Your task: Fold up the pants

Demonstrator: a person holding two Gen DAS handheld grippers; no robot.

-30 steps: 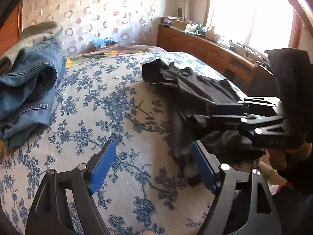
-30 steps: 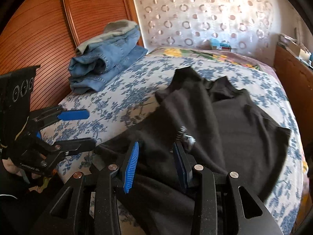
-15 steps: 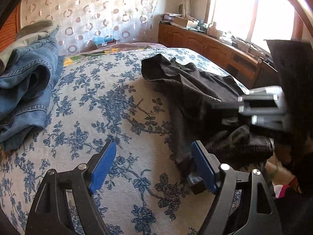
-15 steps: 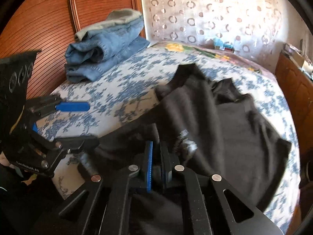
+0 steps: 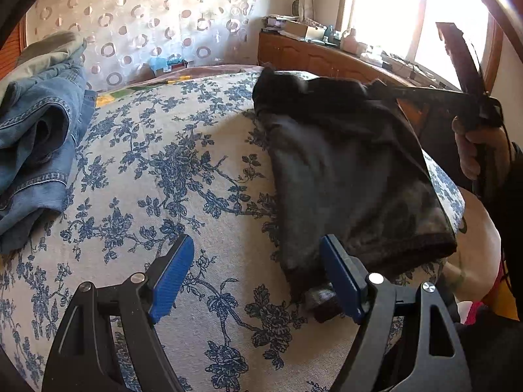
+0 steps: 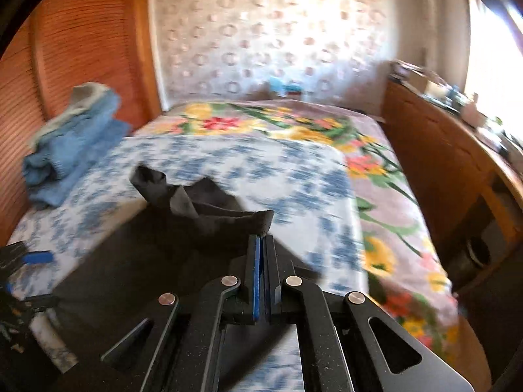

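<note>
Black pants [image 5: 343, 170] lie on the bed [image 5: 183, 170], one edge lifted by the right gripper [image 6: 261, 245], its jaws clamped on the cloth; the left gripper [image 5: 255, 274] hangs apart, empty, beside the hem. Folding looks barely begun, with every fold left to do

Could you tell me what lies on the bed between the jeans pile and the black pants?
Only bare floral bedspread lies between the jeans and the pants; the left wrist view shows it best.

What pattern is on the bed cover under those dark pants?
Blue flowers and leafy stems on a cream bed cover; the left wrist view shows it best.
</note>
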